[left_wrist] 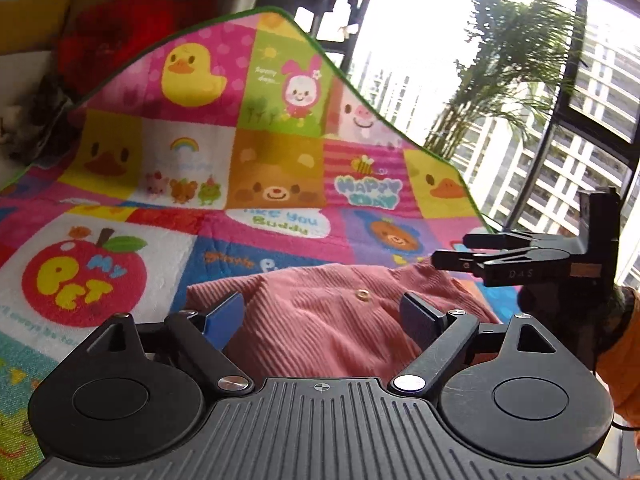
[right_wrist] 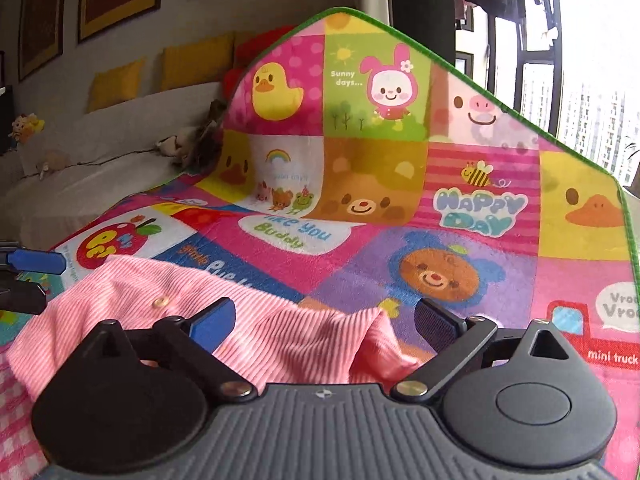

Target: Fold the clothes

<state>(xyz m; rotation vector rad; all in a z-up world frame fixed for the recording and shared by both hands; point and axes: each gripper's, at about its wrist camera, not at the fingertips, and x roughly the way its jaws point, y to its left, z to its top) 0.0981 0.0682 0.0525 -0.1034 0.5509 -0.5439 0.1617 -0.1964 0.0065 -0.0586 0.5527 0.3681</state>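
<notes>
A pink corduroy garment [left_wrist: 312, 344] [right_wrist: 280, 340] with a small brass snap [left_wrist: 363, 295] [right_wrist: 161, 301] lies rumpled on a bright cartoon patchwork mat [left_wrist: 280, 184] [right_wrist: 440, 240]. My left gripper [left_wrist: 322, 316] hovers close over it, its jaws open wide, the cloth showing between the blue pad [left_wrist: 224, 316] and the dark one without being pinched. My right gripper [right_wrist: 325, 320] is open just as wide over the garment's right edge. In the left wrist view the right gripper [left_wrist: 452, 249] reaches in from the right. In the right wrist view the left gripper [right_wrist: 32, 280] shows at the left edge.
The mat's green-edged far end [right_wrist: 400, 28] rises against a pale sofa [right_wrist: 100, 152] with yellow cushions [right_wrist: 120, 80]. A window with a palm [left_wrist: 500, 80] is to the right. Pink gingham cloth [right_wrist: 16, 400] lies at the lower left. An orange sleeve [left_wrist: 624, 360] holds the right gripper.
</notes>
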